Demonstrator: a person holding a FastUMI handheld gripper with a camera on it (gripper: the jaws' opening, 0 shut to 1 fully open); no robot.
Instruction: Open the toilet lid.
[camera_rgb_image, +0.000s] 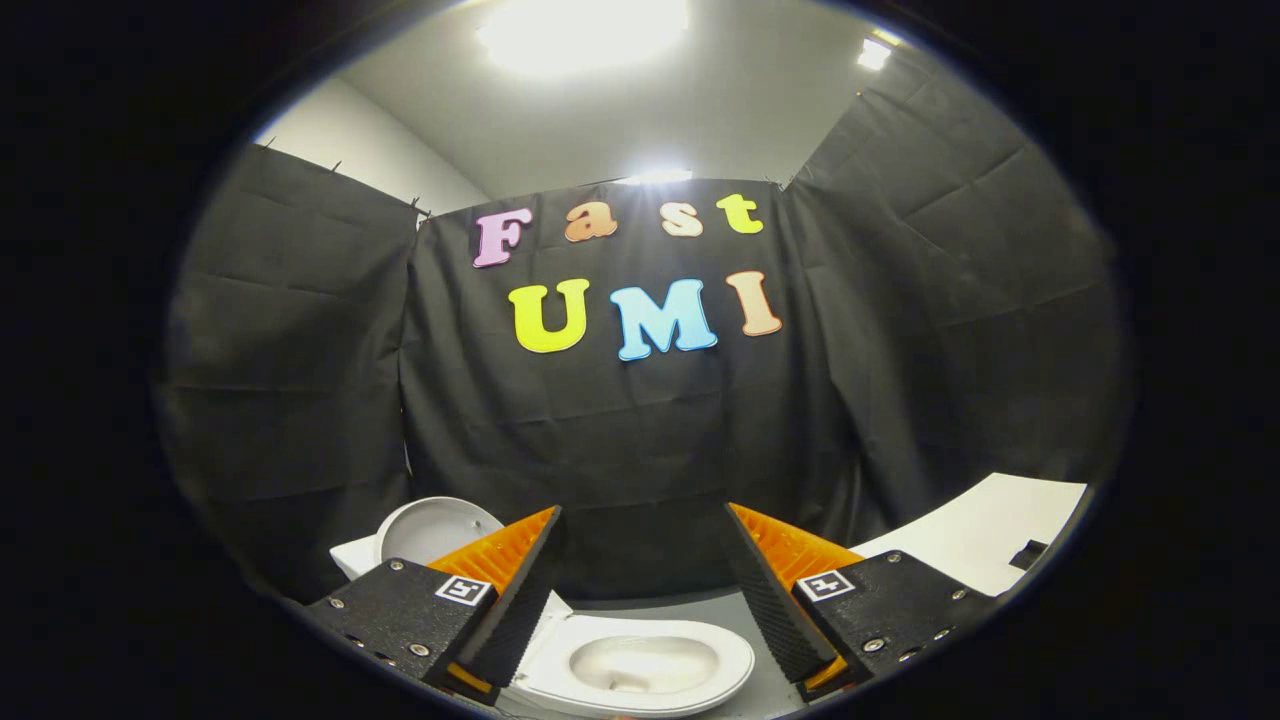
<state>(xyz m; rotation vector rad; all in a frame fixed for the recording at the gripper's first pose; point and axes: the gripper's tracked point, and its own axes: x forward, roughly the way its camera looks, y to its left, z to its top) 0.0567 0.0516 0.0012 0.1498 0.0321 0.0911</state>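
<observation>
A white toilet (640, 665) stands low between my two fingers, its bowl and seat rim uncovered. Its round white lid (432, 528) is raised upright at the back, showing behind my left finger (520, 590) and leaning by the tank (352, 556). My gripper (645, 590) is open, held above and in front of the bowl with a wide gap and nothing between the fingers. The left finger hides part of the lid and tank.
A white counter (985, 540) with a small dark object (1028, 553) on it lies beyond my right finger. Black cloth walls close the booth behind and on both sides. Grey floor (690, 603) shows behind the bowl.
</observation>
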